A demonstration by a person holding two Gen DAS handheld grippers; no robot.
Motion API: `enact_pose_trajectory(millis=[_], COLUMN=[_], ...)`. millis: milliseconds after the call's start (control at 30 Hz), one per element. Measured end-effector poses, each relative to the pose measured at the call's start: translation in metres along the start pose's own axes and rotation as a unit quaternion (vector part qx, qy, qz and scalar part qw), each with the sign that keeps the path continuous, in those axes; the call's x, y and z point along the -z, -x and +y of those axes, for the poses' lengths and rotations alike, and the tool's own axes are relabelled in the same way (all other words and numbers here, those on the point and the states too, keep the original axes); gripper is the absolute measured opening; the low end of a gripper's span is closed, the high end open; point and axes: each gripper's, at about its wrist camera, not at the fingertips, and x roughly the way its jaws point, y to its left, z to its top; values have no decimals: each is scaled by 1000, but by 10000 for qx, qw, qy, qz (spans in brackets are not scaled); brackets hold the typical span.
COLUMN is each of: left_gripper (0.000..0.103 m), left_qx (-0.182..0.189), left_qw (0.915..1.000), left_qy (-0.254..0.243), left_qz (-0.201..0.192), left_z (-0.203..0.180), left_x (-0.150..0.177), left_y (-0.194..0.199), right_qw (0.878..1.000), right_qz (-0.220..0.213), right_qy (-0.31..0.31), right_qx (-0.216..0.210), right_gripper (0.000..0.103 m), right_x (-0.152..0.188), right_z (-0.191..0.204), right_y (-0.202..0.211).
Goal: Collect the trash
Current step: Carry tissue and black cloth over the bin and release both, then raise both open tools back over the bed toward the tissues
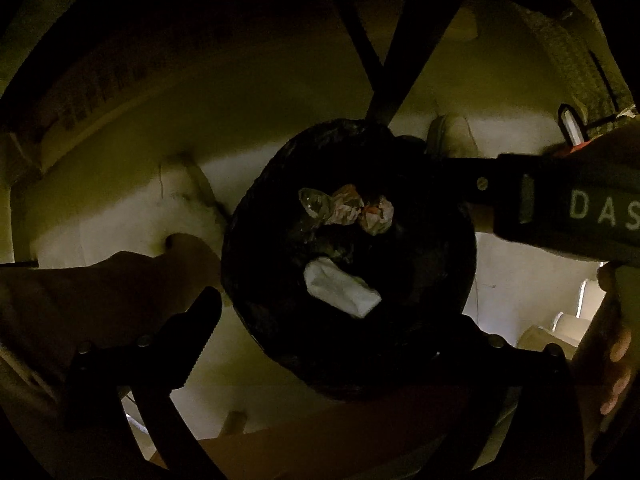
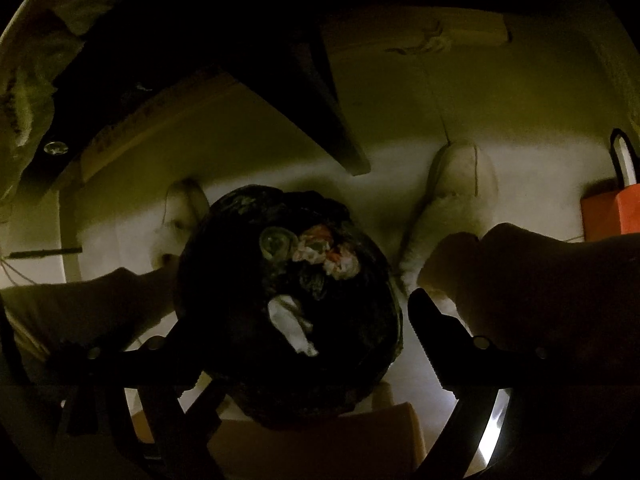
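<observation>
Left wrist view: dim; left gripper (image 1: 320,332) spread wide, holding nothing, above the bin (image 1: 348,360).
Right wrist view: right gripper (image 2: 308,332) spread, holding nothing, over the same bin (image 2: 224,240).
Bin: round, black-lined, on the pale floor (image 1: 120,208), between two light shoes (image 2: 460,184).
Trash in bin: clear plastic cup (image 2: 274,242), crumpled printed wrapper (image 2: 332,256), white tissue (image 1: 340,288) nearest the lower rim.
Nearby: orange bag (image 2: 616,208) at floor's right edge.

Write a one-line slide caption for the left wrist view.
Left gripper open above a black-lined bin holding a white wad and crumpled wrappers.
</observation>
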Motion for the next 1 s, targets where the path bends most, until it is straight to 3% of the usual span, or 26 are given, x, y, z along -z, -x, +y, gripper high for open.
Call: enact_pose_trajectory(millis=[300,467,667,867,1000], left_gripper=[97,97,97,97,97], left_qx=[35,114,333,678,745], left_qw=[9981,9930,9803,9596,9471], left_qy=[80,115,203,40,-96], left_qz=[-605,-1170,-1934,-2730,-3119], left_z=[4,4,6,2,4], left_x=[6,11,14,15,4], left_y=[27,51,82,114,129], right_qw=[9986,9916,9652,9362,9228], right_qz=[-510,-1236,-2520,-3399,-3686], right_qy=[108,377,701,886,1117], right_qx=[16,-19,15,-79,-60], right_gripper=[87,87,87,87,87], right_x=[7,12,21,13,-4], right_z=[3,9,10,4,5], right_y=[27,61,119,163,181])
